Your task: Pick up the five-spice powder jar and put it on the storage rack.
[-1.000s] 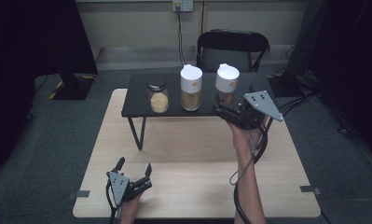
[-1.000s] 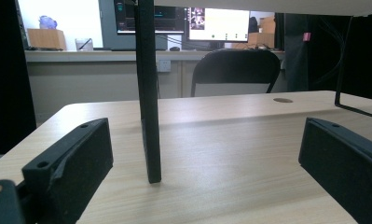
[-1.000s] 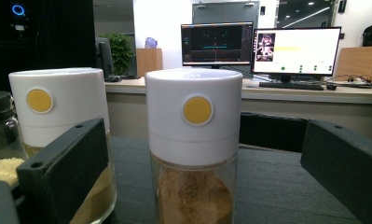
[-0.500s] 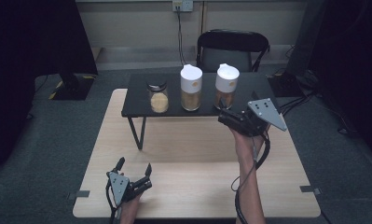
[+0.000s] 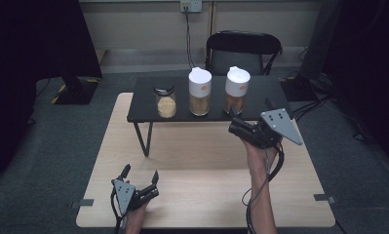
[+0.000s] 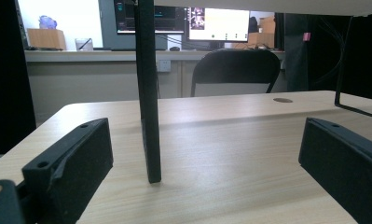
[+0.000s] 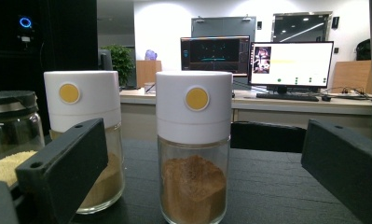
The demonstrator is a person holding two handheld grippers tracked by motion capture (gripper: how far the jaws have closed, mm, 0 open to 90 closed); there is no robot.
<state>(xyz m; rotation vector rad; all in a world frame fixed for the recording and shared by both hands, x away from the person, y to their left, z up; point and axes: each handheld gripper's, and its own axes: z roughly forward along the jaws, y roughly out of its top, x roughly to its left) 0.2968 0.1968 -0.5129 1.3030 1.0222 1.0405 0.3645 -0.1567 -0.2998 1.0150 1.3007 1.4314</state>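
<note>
Three jars stand in a row on a black raised shelf (image 5: 260,87). A short glass jar with a black lid (image 5: 166,102) (image 7: 9,135) holds pale grains. Beside it stand a white-lidded jar of tan powder (image 5: 200,91) (image 7: 83,116) and a white-lidded jar of brown powder (image 5: 237,90) (image 7: 194,154). My right gripper (image 5: 232,123) (image 7: 202,135) is held open just in front of the shelf's front edge. It faces the brown-powder jar and touches nothing. My left gripper (image 5: 141,171) (image 6: 204,135) rests open low on the wooden table (image 5: 202,180), empty.
In the left gripper view, the shelf's black leg (image 6: 148,93) (image 5: 142,139) stands straight ahead between the jaws. A black chair (image 5: 243,51) sits behind the table. Cables trail from the right gripper over the table's right side.
My right gripper has drawn back from the shelf toward the near side and slightly right, still open. The left gripper and the jars have not moved.
</note>
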